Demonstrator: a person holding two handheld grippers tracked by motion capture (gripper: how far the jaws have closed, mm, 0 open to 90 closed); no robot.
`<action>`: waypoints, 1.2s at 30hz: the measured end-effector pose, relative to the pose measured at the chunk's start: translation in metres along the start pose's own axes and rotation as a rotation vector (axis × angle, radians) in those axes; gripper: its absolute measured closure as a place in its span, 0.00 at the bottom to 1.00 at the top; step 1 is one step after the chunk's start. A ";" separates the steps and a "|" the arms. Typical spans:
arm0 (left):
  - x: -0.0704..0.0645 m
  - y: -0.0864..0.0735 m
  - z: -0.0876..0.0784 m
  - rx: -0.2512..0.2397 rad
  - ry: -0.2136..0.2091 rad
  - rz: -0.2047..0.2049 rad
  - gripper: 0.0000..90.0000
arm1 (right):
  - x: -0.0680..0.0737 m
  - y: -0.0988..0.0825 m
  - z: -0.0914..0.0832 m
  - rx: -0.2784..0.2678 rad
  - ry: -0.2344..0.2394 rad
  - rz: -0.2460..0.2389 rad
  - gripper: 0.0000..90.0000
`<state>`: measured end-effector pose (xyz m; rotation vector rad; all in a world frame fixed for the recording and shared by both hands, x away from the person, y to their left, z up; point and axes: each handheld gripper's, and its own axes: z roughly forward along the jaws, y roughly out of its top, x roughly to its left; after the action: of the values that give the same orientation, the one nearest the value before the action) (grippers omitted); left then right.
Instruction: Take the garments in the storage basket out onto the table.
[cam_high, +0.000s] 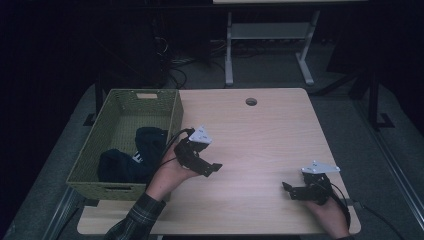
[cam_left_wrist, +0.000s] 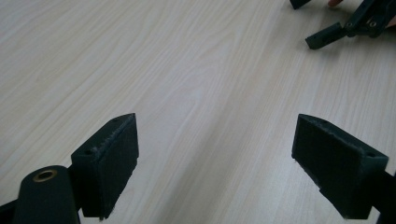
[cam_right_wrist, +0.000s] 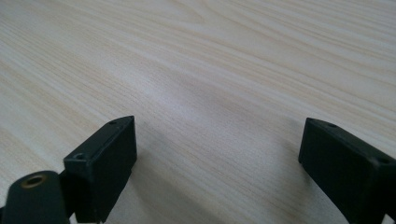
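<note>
A green woven basket stands on the left part of the wooden table, with dark blue clothes lying in it. Just right of the basket, my left gripper hovers over the table, open and empty. In the left gripper view its jaws are wide apart over bare wood, and the right gripper shows far off at the top right. My right gripper is near the table's front right, open, with nothing between its jaws in the right gripper view.
A round cable hole sits near the table's far edge. Behind the table stands a white desk frame on a dark floor with cables. A plaid sleeve comes in at the bottom left.
</note>
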<state>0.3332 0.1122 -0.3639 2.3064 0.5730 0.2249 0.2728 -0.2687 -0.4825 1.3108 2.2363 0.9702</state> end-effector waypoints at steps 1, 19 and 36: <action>0.000 0.001 -0.002 0.001 -0.001 0.003 0.16 | 0.000 0.000 0.000 0.000 0.000 0.000 0.12; 0.008 0.000 -0.018 0.017 0.010 -0.020 0.16 | 0.000 0.000 0.000 0.000 0.001 0.000 0.12; 0.020 -0.005 -0.041 0.011 0.038 -0.058 0.16 | 0.000 0.000 0.000 -0.001 0.001 -0.002 0.12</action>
<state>0.3358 0.1500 -0.3388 2.2972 0.6606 0.2394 0.2728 -0.2688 -0.4826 1.3081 2.2376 0.9713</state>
